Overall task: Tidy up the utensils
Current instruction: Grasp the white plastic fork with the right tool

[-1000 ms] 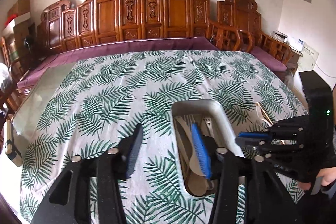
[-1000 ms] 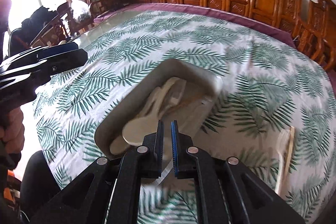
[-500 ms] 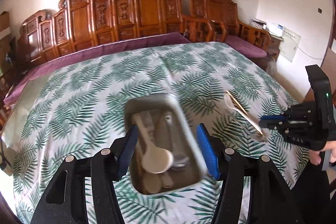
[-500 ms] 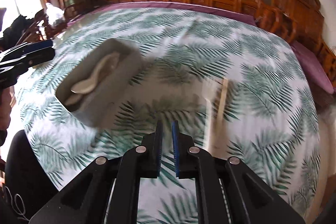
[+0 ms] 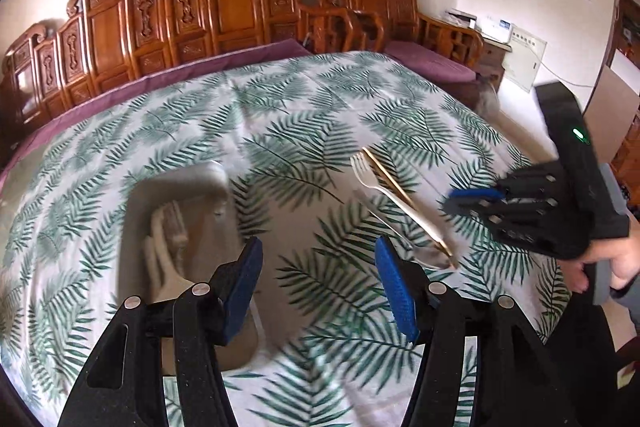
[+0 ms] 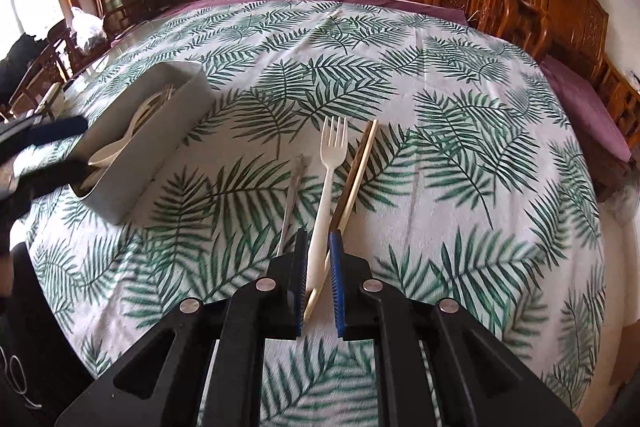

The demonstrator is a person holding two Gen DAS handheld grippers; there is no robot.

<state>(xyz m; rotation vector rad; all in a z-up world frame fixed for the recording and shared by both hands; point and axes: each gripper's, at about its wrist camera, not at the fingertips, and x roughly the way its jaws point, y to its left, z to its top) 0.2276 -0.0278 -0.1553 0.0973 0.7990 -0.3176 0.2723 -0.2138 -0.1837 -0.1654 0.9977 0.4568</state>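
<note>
A grey tray (image 6: 168, 131) holding several pale utensils sits on the leaf-print tablecloth; it also shows in the left wrist view (image 5: 176, 195). A white plastic fork (image 6: 328, 179), a metal utensil (image 6: 292, 195) and chopsticks (image 6: 356, 171) lie side by side on the cloth; the fork (image 5: 384, 187) and chopsticks (image 5: 404, 199) show in the left wrist view too. My right gripper (image 6: 318, 247) hovers over the fork's handle, jaws narrowly apart, holding nothing. My left gripper (image 5: 316, 267) is open and empty between the tray and the loose utensils.
Carved wooden chairs (image 5: 240, 3) ring the far side of the table. The table's right edge (image 6: 592, 227) drops to the floor. A purple cushion (image 5: 424, 61) lies beyond the cloth.
Both grippers swung right, away from the tray toward the loose utensils. The right gripper now sits over the fork handle, jaws slightly wider. The left gripper stays open.
</note>
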